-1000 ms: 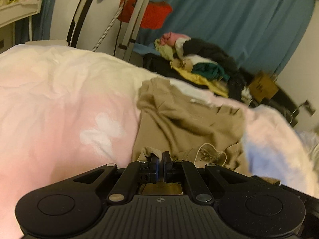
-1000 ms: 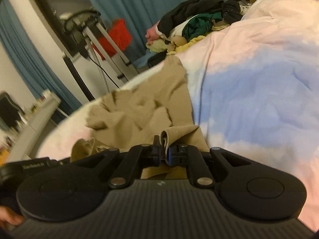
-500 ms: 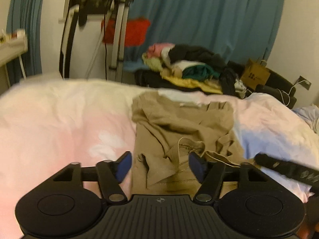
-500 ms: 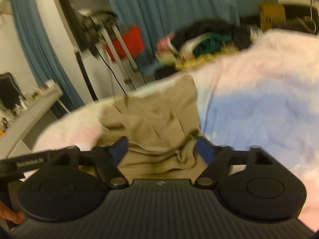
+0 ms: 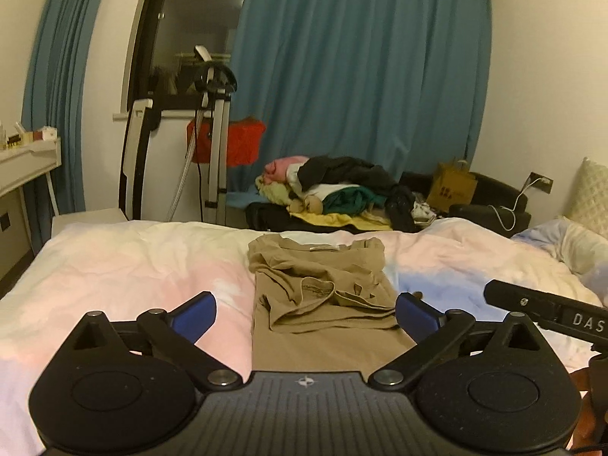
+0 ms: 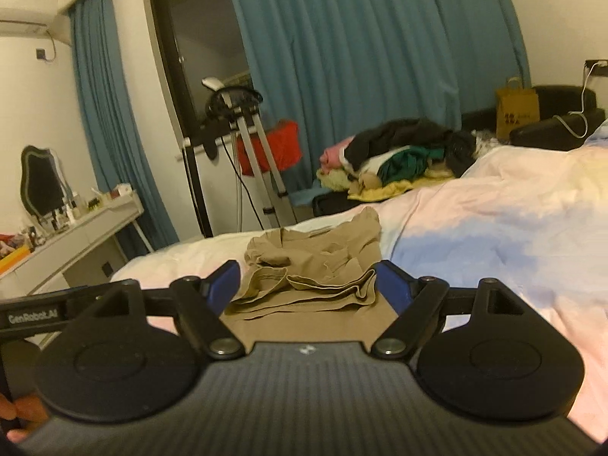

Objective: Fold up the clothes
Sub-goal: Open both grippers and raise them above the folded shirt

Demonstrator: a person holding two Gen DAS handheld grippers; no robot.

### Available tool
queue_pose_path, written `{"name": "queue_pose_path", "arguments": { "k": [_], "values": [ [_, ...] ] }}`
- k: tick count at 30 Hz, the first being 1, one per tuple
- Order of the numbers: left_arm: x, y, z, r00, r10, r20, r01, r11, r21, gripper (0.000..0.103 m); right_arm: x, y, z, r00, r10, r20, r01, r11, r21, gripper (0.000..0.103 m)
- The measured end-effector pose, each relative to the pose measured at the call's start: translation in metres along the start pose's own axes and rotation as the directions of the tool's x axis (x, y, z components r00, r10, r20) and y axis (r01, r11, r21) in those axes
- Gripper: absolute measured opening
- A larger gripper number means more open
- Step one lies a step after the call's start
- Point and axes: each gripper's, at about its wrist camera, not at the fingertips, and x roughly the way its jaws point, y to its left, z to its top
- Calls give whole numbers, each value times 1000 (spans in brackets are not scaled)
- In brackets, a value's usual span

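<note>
A tan garment [image 5: 323, 296] lies folded into a narrow strip on the pastel duvet [image 5: 125, 266], its far part bunched and wrinkled. My left gripper [image 5: 306, 313] is open and empty, held above the garment's near end, blue pads spread wide. The garment also shows in the right wrist view [image 6: 319, 277]. My right gripper [image 6: 307, 285] is open and empty, also raised over the near end. The right gripper's body [image 5: 547, 313] shows at the right of the left wrist view.
A heap of mixed clothes [image 5: 334, 193] lies beyond the bed's far edge, before blue curtains [image 5: 361, 76]. A metal stand [image 5: 212, 144] with a red item stands at the far left. A white desk [image 6: 76, 228] is left of the bed. A pillow [image 5: 591, 197] sits far right.
Both grippers were shut on the garment's edges one second ago. They let go, opened wide and pulled up and back from it. The garment now lies on the bed.
</note>
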Motion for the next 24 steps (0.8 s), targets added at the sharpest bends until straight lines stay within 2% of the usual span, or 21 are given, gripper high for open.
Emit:
{"name": "queue_pose_path", "arguments": {
  "k": [6,14,24],
  "values": [
    [-17,-12,-14,1000,-6,27,5,999,41,102,-11,-3,-9,1000,1,12,-1,1000,-5,80],
    [-9,-11,-22,999,33,-11,-33,999,39,102,-8,-7,-13,1000,-21,12,21,1000,2,80],
    [-5,-4,-24,998,62,-24,-61,998,32,102,-3,-2,-19,999,-48,4,48,998,-28,80]
  ]
}}
